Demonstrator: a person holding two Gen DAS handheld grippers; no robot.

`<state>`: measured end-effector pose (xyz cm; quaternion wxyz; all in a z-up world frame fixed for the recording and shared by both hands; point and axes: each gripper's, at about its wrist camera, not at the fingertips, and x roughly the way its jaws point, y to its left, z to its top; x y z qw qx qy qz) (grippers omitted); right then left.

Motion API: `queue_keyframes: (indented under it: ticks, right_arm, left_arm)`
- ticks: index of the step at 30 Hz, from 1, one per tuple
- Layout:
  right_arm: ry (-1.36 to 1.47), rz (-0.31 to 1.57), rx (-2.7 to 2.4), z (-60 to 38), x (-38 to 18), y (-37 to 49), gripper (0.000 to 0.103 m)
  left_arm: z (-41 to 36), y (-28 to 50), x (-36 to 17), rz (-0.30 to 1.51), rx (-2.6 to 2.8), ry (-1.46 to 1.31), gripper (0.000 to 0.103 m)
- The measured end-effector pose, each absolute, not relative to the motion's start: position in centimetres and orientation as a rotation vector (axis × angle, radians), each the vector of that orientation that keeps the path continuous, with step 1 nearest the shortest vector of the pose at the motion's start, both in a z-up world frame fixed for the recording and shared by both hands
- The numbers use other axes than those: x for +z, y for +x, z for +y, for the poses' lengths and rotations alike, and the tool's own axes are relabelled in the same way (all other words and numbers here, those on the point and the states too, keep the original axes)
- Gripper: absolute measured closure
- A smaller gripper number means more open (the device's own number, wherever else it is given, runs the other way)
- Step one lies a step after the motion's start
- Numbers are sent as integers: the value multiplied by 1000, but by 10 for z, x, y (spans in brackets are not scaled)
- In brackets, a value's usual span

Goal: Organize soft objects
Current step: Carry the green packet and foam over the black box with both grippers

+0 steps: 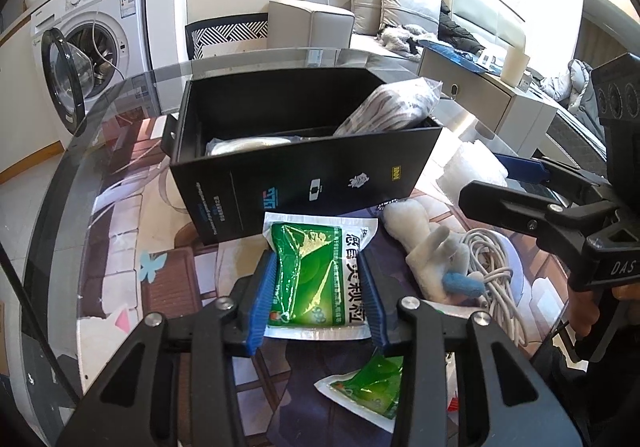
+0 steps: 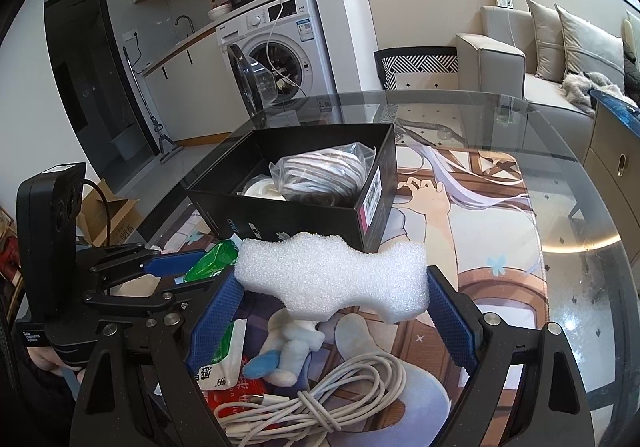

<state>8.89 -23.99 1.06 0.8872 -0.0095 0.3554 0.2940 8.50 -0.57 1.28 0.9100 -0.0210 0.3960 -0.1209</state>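
Soft goods, two held, near the open black cardboard box on the glass counter.

Left wrist view: left gripper, fingers closed narrow on the green-and-white plastic medicine sachet, which hangs just before the box's near wall. Limp, slippery, light; best pinched across its flat sides. Long axis points at the box.
Right wrist view: right gripper, fingers wide, clamping the white foam block by its ends. Feather-light, springy, crushable. Long axis runs crosswise, parallel to the box's near wall, above the white plush toy and coiled white cable.

"DAS" on right gripper, "999" on sachet
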Motion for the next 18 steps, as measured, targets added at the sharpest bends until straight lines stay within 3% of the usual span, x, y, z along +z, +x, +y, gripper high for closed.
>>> queue_keyframes:
  ticks: [18]
  right_arm:
    - [-11, 649, 657, -235, 38, 89, 12]
  left_arm:
    - [12, 81, 47, 724, -254, -121, 64]
